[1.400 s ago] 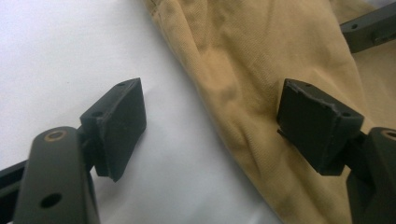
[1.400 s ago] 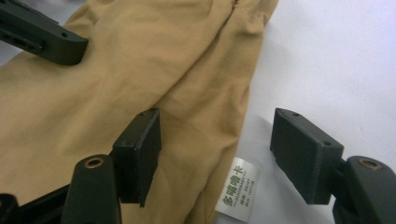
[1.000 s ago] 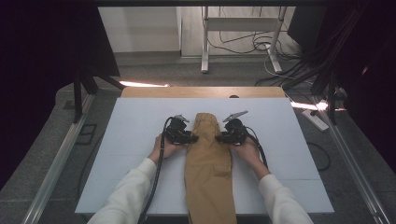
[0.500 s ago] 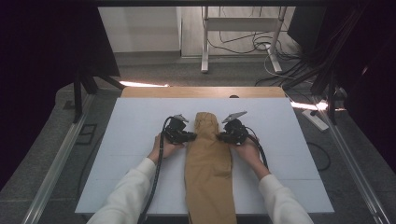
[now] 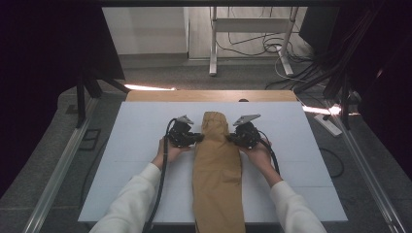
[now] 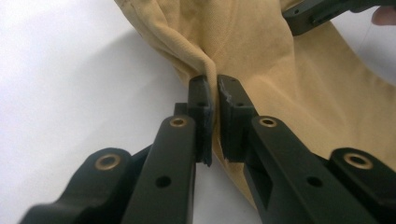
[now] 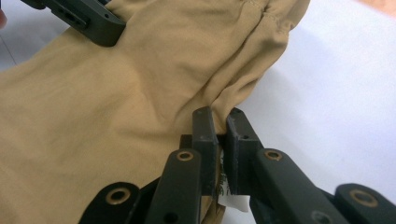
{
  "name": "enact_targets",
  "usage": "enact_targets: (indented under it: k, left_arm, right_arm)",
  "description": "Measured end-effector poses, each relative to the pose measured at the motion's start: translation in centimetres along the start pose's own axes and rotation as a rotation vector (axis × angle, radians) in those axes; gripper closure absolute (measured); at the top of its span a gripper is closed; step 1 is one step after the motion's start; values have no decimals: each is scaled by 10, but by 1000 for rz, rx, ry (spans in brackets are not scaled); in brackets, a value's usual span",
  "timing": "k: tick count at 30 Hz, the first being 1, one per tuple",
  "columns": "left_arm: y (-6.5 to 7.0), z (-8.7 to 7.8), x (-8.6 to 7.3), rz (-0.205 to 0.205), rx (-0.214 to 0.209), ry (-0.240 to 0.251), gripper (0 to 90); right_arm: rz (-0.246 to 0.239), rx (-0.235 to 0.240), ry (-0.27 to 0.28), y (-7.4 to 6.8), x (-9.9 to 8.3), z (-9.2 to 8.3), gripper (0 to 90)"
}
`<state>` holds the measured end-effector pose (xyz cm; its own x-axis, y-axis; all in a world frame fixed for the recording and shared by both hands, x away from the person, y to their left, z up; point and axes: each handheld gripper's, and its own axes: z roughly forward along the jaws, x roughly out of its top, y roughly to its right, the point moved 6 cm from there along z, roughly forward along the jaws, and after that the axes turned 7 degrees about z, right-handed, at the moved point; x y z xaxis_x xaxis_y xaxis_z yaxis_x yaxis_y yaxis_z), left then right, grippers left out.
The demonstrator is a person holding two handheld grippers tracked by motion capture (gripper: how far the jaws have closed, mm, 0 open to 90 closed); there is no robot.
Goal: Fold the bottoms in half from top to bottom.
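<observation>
**Both edges gripped; garment not yet moved**

Your tan garment (image 5: pixel 217 165) lies lengthwise at centre frame on the white table (image 5: pixel 126 160), its near end running off the lower edge. Your left gripper (image 6: pixel 211 88) has just closed and pinches a fold of the cloth's left edge. Your right gripper (image 7: pixel 218 122) has likewise closed, on the right edge. Grasping looks complete. Lifting, folding or spreading remains; the cloth rests flat.
</observation>
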<state>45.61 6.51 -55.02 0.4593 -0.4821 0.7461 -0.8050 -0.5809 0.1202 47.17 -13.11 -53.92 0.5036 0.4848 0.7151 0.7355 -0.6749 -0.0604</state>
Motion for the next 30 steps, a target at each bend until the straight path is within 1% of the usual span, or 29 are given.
enact_targets:
  k: [4,7,14,21,30]
  left_arm:
    - [1,-4,3,9,8,22,840]
    - [0,-5,4,8,8,26,841]
    - [0,-6,4,13,14,29,843]
    - [-1,-8,5,14,17,39,844]
    - [-1,-7,5,11,21,37,848]
  right_arm:
    - [-7,-5,29,0,4,-5,841]
    - [-12,-9,37,-1,5,-7,842]
    - [-17,-16,38,-1,6,-7,842]
    - [-22,-16,54,0,8,-8,842]
    - [-23,-15,49,0,8,-8,843]
